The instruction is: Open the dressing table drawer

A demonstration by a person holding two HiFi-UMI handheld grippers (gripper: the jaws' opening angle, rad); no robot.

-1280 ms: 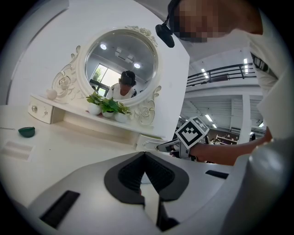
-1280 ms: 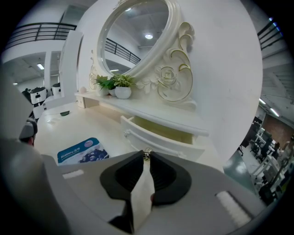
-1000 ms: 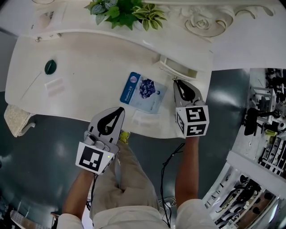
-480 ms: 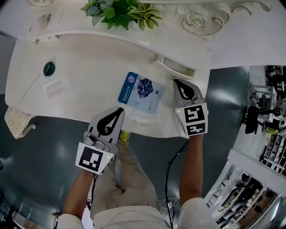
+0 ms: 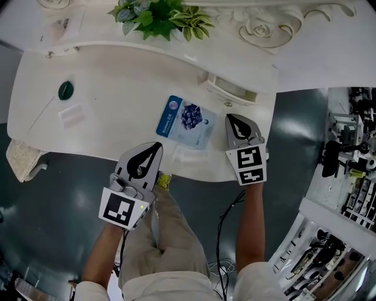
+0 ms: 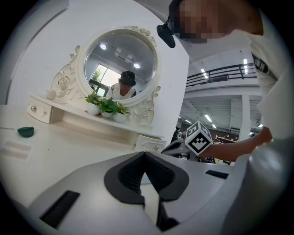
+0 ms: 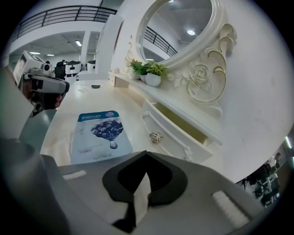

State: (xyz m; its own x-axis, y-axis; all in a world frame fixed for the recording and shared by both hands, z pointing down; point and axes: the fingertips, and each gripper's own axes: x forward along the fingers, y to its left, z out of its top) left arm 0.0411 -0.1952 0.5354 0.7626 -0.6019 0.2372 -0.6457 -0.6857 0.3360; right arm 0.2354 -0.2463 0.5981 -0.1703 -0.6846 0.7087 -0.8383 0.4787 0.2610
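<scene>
The small white drawer (image 5: 230, 90) at the right end of the dressing table (image 5: 111, 76) stands pulled out, and its yellowish inside shows in the right gripper view. Its front (image 7: 171, 136) carries a metal knob (image 7: 156, 137). My right gripper (image 5: 230, 117) hangs a short way in front of the knob, apart from it, shut and holding nothing (image 7: 146, 155). My left gripper (image 5: 159, 143) is over the table's front edge, also shut and holding nothing (image 6: 144, 154). From the left gripper view the drawer (image 6: 149, 143) shows beyond the right gripper's marker cube.
A blue face-mask packet (image 5: 188, 120) lies on the tabletop between the grippers. Potted plants (image 5: 161, 16) and the mirror's carved frame (image 5: 267, 29) stand at the back. A green round thing (image 5: 66, 89) lies at the left, and a towel (image 5: 20, 157) hangs off the left edge. Racks (image 5: 352, 153) stand at the right.
My right gripper has drawn back from the drawer's knob toward the table's front edge and rolled slightly. The left gripper and the drawer have stayed where they were.
</scene>
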